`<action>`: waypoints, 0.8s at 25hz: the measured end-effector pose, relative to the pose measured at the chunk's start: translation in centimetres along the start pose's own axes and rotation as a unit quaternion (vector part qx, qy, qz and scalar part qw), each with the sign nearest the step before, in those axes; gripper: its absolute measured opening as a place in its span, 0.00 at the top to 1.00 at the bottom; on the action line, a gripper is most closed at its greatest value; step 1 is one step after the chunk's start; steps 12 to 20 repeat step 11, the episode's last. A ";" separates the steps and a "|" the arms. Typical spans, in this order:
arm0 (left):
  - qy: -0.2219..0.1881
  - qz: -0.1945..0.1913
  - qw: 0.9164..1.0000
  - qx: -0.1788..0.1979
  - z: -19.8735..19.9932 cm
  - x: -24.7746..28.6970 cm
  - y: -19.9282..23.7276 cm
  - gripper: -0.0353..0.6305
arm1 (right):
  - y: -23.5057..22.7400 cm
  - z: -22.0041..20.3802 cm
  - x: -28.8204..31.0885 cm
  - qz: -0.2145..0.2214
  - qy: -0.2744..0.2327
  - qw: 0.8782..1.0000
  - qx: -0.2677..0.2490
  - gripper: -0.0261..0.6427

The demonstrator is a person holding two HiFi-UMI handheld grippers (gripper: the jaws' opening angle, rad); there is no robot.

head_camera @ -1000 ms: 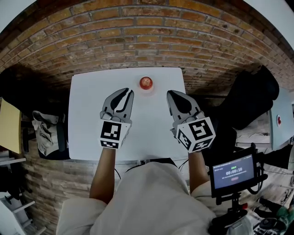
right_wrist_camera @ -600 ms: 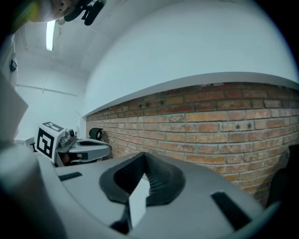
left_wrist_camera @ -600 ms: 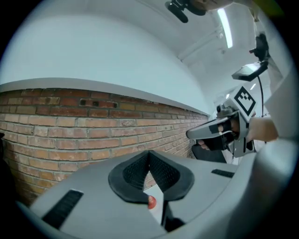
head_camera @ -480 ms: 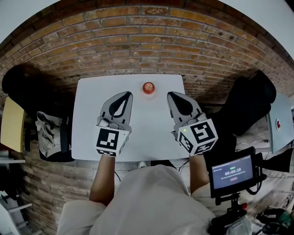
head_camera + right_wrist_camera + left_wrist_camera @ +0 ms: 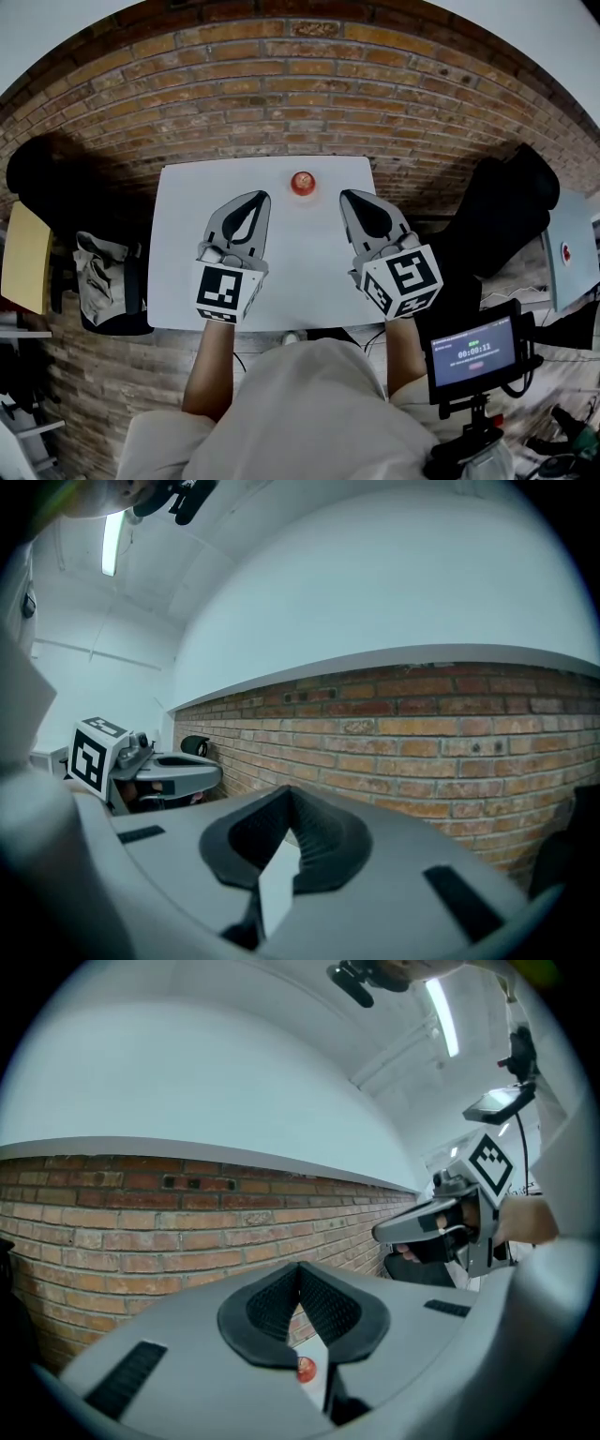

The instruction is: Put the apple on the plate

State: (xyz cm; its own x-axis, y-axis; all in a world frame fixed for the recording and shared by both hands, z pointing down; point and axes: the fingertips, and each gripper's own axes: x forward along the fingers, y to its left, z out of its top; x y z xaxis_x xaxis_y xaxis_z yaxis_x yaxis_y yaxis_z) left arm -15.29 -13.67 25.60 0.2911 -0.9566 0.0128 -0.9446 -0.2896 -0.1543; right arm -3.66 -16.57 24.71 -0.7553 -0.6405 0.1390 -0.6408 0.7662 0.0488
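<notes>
The apple (image 5: 300,180) sits on a small red plate (image 5: 301,190) at the middle of the far edge of the white table (image 5: 178,281). Both grippers hover over the table's near half, side by side, pointing at the brick wall. My left gripper (image 5: 260,196) is shut and holds nothing. My right gripper (image 5: 348,194) is likewise shut and empty. In the left gripper view the apple (image 5: 306,1369) peeks through the slit under the closed left gripper (image 5: 300,1267), with the right gripper (image 5: 389,1233) off to the side. The right gripper view shows its own right gripper (image 5: 289,791) closed and the left gripper (image 5: 208,773) beside it.
A brick wall (image 5: 300,103) runs behind the table. Dark bags lie on the floor at left (image 5: 47,183) and right (image 5: 511,211). A grey cloth bundle (image 5: 98,272) sits left of the table. A small monitor on a stand (image 5: 476,352) is at lower right.
Both grippers have lifted slightly and drawn back a little from the plate. The left jaws have come fully together. The apple has stayed on the plate.
</notes>
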 end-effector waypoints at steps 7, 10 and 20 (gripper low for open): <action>-0.006 -0.005 1.000 0.008 0.8 0.0 -0.1 0.94 | 0.0 0.3 -0.2 -0.002 -0.004 1.000 0.001 0.96; -0.008 -0.006 1.000 0.004 0.6 -0.2 0.5 0.94 | 0.5 0.3 0.3 -0.003 -0.003 1.000 0.001 0.96; -0.009 -0.006 1.000 0.002 0.6 -0.3 0.7 0.94 | 0.7 0.3 0.5 -0.003 -0.003 1.000 0.001 0.96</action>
